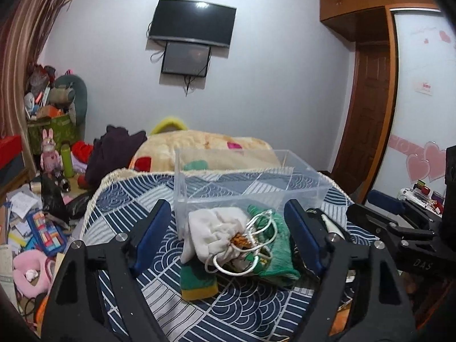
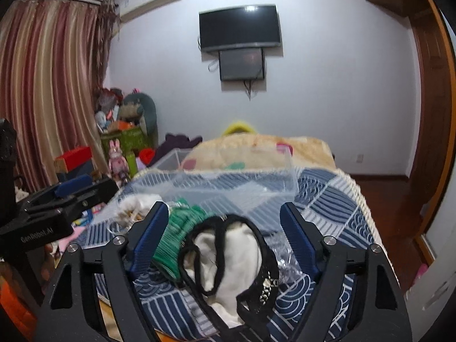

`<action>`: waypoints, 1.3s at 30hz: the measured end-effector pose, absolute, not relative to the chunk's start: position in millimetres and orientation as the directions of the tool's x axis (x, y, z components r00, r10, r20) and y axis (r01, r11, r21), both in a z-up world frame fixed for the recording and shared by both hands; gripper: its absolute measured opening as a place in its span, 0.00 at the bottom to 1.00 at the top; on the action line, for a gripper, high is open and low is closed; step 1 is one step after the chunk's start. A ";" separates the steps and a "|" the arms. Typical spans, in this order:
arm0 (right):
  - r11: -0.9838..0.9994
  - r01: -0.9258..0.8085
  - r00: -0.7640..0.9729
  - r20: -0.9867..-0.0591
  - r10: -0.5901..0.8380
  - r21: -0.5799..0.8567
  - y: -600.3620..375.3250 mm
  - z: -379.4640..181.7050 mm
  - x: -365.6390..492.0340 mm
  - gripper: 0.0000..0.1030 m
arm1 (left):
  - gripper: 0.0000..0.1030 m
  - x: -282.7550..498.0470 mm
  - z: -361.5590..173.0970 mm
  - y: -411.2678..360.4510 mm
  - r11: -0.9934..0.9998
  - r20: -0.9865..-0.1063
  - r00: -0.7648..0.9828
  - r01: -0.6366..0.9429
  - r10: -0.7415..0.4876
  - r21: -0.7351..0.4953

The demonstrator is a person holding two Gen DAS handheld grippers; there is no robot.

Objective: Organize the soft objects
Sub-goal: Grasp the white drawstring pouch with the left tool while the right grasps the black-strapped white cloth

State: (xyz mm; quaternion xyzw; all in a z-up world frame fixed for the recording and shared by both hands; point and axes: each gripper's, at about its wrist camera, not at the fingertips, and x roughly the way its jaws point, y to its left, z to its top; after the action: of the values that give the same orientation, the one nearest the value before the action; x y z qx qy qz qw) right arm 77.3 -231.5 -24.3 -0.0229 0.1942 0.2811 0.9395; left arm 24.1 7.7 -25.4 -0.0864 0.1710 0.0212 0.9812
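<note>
Left wrist view: left gripper (image 1: 228, 229) wide around pouch (image 1: 216, 230) on towel (image 1: 278, 245), bin (image 1: 250, 182) behind; right gripper (image 2: 222, 238) wide around purse (image 2: 230, 259).

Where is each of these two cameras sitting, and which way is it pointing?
Left wrist: rides the left gripper, looks along its open blue fingers at a white drawstring pouch on a green towel; the right gripper shows alongside.
Right wrist: rides the right gripper, looks at a white cloth with black straps; the left gripper shows alongside.
Shared: clear plastic box, patterned blue bedspread, wall-mounted black television.
</note>
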 end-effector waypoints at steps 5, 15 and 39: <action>0.845 -0.528 0.733 -0.455 0.505 0.087 -230.5 -40.5 90.3 0.76 | 0.79 39.3 -42.5 11.8 0.981 -0.380 0.925 -0.090 0.019 -0.170; 0.857 -0.504 0.678 -0.566 0.470 0.107 -226.1 -63.7 107.2 0.46 | 0.80 70.9 -76.6 17.2 0.970 -0.504 0.863 -0.101 -0.025 -0.221; 0.873 -0.472 0.760 -0.444 0.474 0.124 -242.6 -24.7 97.6 0.16 | 0.32 34.6 -42.2 20.9 0.969 -0.395 0.917 -0.036 -0.065 -0.243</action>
State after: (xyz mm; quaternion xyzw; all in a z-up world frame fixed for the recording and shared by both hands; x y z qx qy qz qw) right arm 97.6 -242.6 -24.7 0.0025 0.2375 0.2520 0.9381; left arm 34.6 20.9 -42.2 -0.1236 0.2041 -0.0073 0.9711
